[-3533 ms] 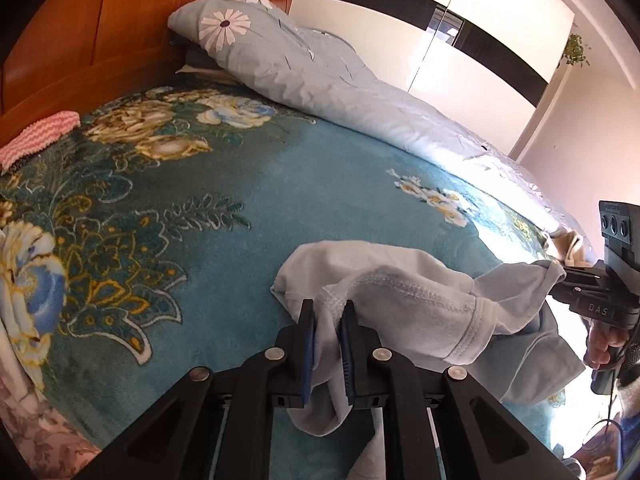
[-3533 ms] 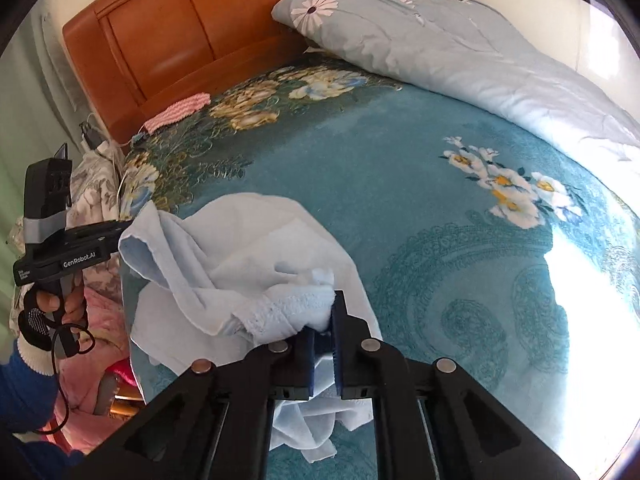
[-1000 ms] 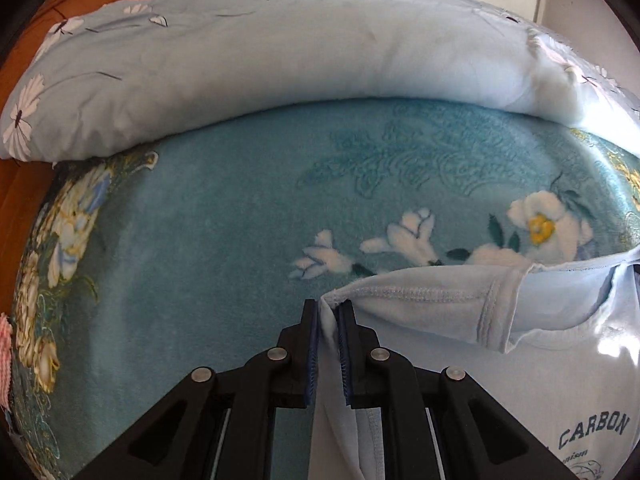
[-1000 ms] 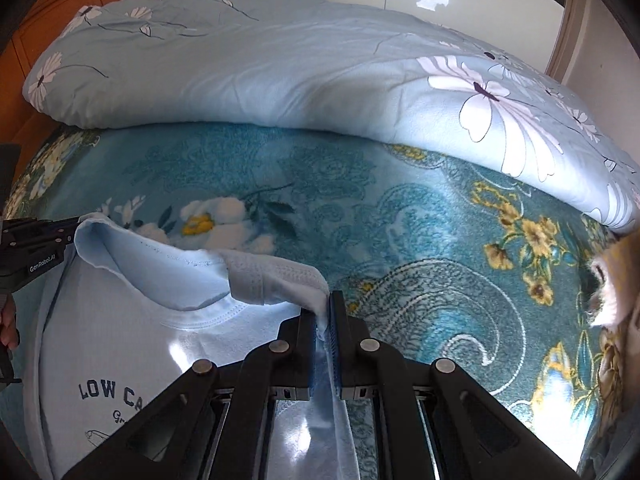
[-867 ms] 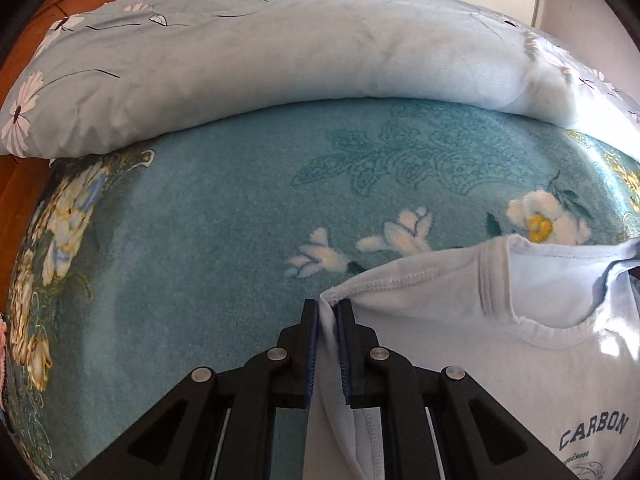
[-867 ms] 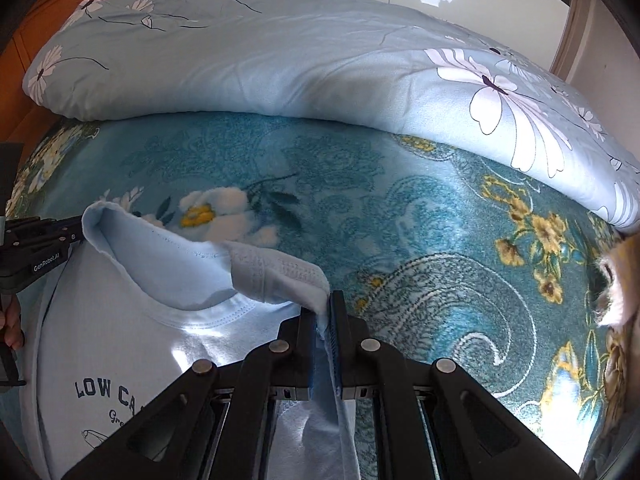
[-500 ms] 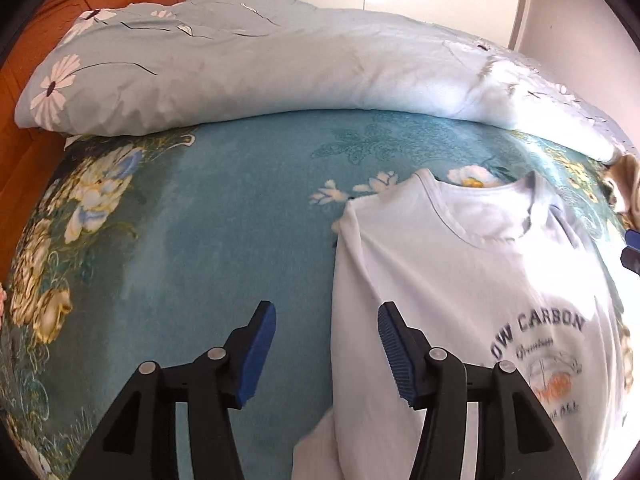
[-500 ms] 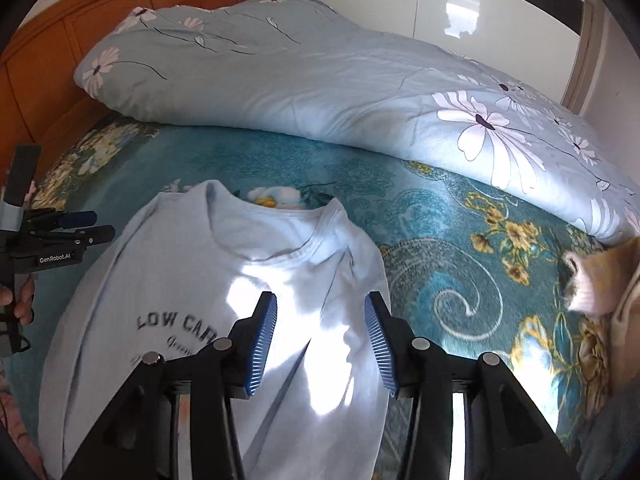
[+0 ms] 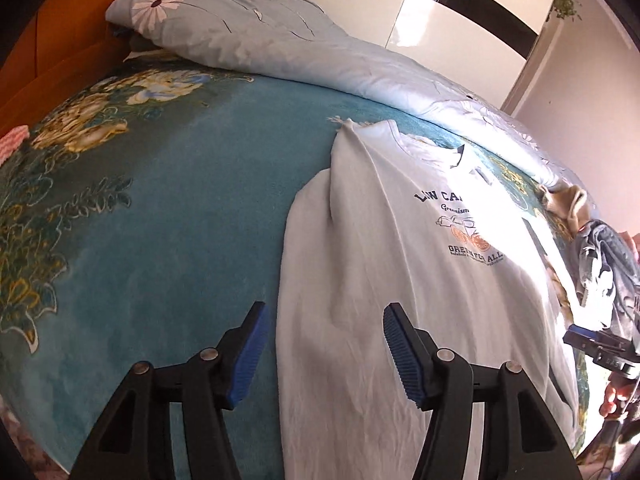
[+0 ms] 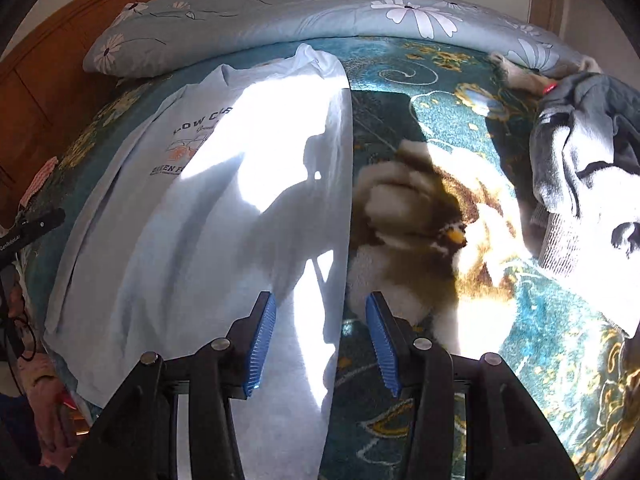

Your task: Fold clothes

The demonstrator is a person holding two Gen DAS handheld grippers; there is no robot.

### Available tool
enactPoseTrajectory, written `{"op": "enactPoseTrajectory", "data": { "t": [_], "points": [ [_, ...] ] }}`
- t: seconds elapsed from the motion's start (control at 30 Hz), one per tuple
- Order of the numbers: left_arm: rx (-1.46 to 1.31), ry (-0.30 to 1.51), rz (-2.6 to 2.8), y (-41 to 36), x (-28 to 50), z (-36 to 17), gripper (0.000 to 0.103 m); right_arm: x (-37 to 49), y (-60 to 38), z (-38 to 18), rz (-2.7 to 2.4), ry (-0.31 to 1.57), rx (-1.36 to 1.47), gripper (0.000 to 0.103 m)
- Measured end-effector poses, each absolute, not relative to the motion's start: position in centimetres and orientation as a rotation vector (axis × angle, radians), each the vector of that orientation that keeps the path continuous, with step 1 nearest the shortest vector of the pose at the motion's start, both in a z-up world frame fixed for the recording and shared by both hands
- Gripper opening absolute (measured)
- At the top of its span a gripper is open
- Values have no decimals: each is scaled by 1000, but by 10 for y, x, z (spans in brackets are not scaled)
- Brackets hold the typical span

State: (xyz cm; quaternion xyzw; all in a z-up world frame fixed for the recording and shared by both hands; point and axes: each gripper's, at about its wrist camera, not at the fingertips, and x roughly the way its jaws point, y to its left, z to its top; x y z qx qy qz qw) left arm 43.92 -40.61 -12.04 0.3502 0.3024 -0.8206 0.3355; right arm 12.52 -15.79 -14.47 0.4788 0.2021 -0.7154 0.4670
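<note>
A pale blue T-shirt point(image 9: 400, 264) with dark lettering and an orange print lies spread face up on the teal floral bedspread point(image 9: 180, 208). Its left sleeve is folded in along the body. My left gripper point(image 9: 324, 344) is open and empty over the shirt's lower left side. In the right wrist view the same T-shirt point(image 10: 224, 216) lies lengthwise, and my right gripper point(image 10: 320, 332) is open and empty over its lower right edge. The left gripper point(image 10: 32, 228) shows at the far left there, and the right gripper point(image 9: 600, 350) shows at the far right of the left wrist view.
A light blue floral duvet point(image 9: 280, 52) lies along the far side of the bed point(image 10: 520, 360). A wooden headboard point(image 10: 48, 72) stands at the left. A pile of grey and white clothes point(image 10: 588, 184) and a beige garment point(image 9: 568, 204) sit right of the shirt.
Both grippers held the shirt's shoulders, laid it flat on the bed and opened. Since then they have pulled back toward the shirt's lower part and stand open.
</note>
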Motion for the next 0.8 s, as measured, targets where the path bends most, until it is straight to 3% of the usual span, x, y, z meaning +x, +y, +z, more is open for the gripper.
{"op": "enactPoseTrajectory", "data": {
  "t": [0.07, 0.13, 0.17, 0.2, 0.37, 0.57, 0.8],
  "points": [
    [902, 776, -2149, -399, 442, -115, 63, 129, -153, -147, -1762, 460, 1188, 48],
    [892, 773, -2156, -393, 445, -110, 63, 133, -154, -146, -1770, 457, 1190, 37],
    [887, 779, -2157, -393, 445, -109, 63, 134, -155, -146, -1770, 450, 1196, 16],
    [882, 784, -2157, -392, 446, -107, 63, 134, -156, -145, -1768, 442, 1204, 4],
    [875, 789, -2158, -387, 450, -102, 63, 134, -156, -123, -1795, 484, 1145, 3],
    [916, 818, -2186, -379, 445, -109, 63, 76, -135, -69, -2066, 555, 1034, 3],
    [1043, 791, -2217, -358, 420, -126, 63, 4, -140, -67, -2277, 643, 1063, 3]
  ]
}}
